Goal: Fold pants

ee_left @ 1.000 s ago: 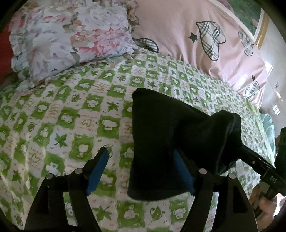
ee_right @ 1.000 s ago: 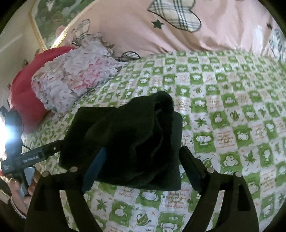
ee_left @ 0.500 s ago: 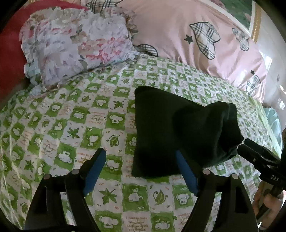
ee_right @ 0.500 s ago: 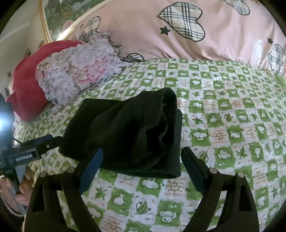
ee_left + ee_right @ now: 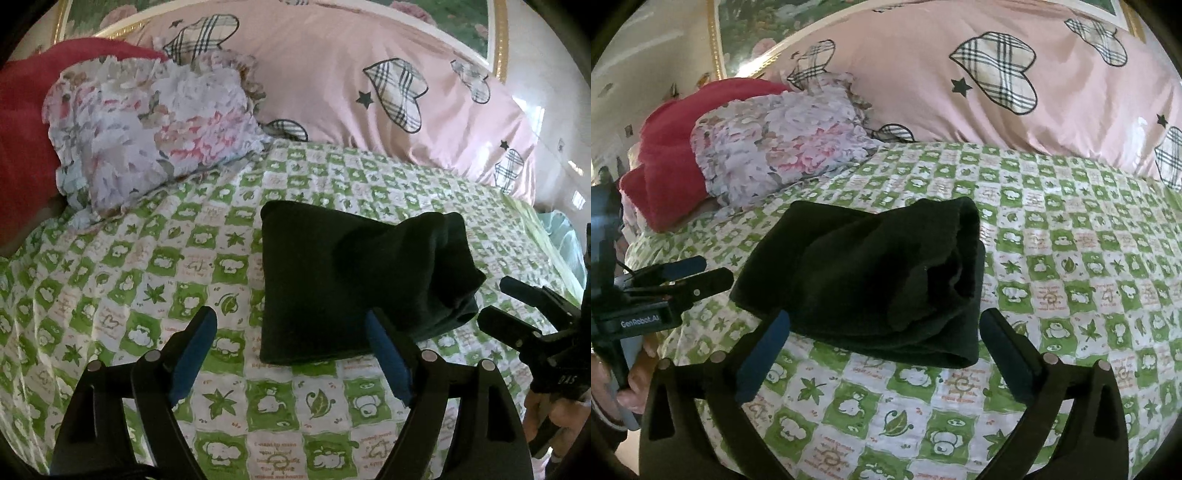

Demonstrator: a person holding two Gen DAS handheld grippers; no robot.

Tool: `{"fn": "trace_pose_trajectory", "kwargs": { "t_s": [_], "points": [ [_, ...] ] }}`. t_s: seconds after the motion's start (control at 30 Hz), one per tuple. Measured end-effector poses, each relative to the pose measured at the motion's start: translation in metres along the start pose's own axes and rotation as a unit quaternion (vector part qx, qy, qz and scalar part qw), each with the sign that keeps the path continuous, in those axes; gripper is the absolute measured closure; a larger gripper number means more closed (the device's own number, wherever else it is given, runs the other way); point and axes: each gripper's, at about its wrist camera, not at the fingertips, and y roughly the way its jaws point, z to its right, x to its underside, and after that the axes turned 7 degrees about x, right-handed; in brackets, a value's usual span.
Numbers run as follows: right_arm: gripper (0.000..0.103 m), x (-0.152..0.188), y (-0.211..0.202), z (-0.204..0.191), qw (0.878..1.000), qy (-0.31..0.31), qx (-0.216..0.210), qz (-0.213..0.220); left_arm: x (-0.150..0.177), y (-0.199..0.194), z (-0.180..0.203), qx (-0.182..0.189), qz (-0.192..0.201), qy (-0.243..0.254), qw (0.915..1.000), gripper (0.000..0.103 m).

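**On the green-checked bedsheet, folded pants lie free of both your grippers**

On the green-and-white checked bedsheet (image 5: 155, 266), the dark folded pants (image 5: 343, 280) rest as a thick bundle, and they are the landmark for everything else you see. Your left gripper (image 5: 291, 354) sits just short of the pants' near edge, its jaws spread wide; they have just been opening, and no cloth is clamped between them. Its right blue pad stands just beside the bundle's near corner, while the left pad hangs over bare sheet well to the left of the pants. Your right gripper (image 5: 882, 350) is likewise spread, having just opened further, with the bundle's near edge lying ahead of the gap and neither pad pressing on it. From the right wrist view the pants (image 5: 871, 277) show their layered open end turned to the right, the top fold bulging upward.

Beyond the pants, toward the far left, a floral ruffled pillow (image 5: 147, 129) leans against a red cushion (image 5: 22, 136). Directly behind the pants stretches a pink quilt with plaid hearts (image 5: 332, 92), and above that a gilt-framed picture (image 5: 476, 22). To the right of the pants in the left wrist view, your other gripper's dark fingers (image 5: 524, 314) reach in, with your hand (image 5: 550, 417) on its handle below.
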Motion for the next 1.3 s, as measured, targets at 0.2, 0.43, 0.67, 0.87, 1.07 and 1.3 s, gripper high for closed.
{"fn": "trace_pose_trajectory", "kwargs": {
  "t_s": [0.2,0.43,0.67,0.87,1.07,1.3],
  "points": [
    [0.001,0.001,-0.001,-0.006,1.000,-0.011,0.006,0.003,0.006,0.003,0.003,0.001,-0.007,0.006,1.0000,0.019],
    [0.001,0.004,0.003,-0.011,0.999,-0.030,0.022,0.003,0.010,0.008,0.001,-0.003,-0.012,0.005,0.9999,0.019],
    [0.001,0.007,0.008,-0.014,0.999,-0.038,0.024,0.002,0.012,0.011,0.002,-0.006,-0.010,0.011,0.9999,0.019],
    [0.001,0.008,0.011,-0.014,0.999,-0.037,0.024,0.000,0.011,0.014,0.001,-0.005,-0.011,0.012,0.9999,0.018],
    [0.001,0.008,0.014,-0.012,0.999,-0.031,0.025,-0.001,0.011,0.015,0.001,-0.004,-0.012,0.012,0.9998,0.018],
    [0.001,0.008,0.014,-0.011,0.999,-0.033,0.022,-0.001,0.011,0.015,0.002,-0.003,-0.014,0.011,0.9998,0.018]
  ]
}}
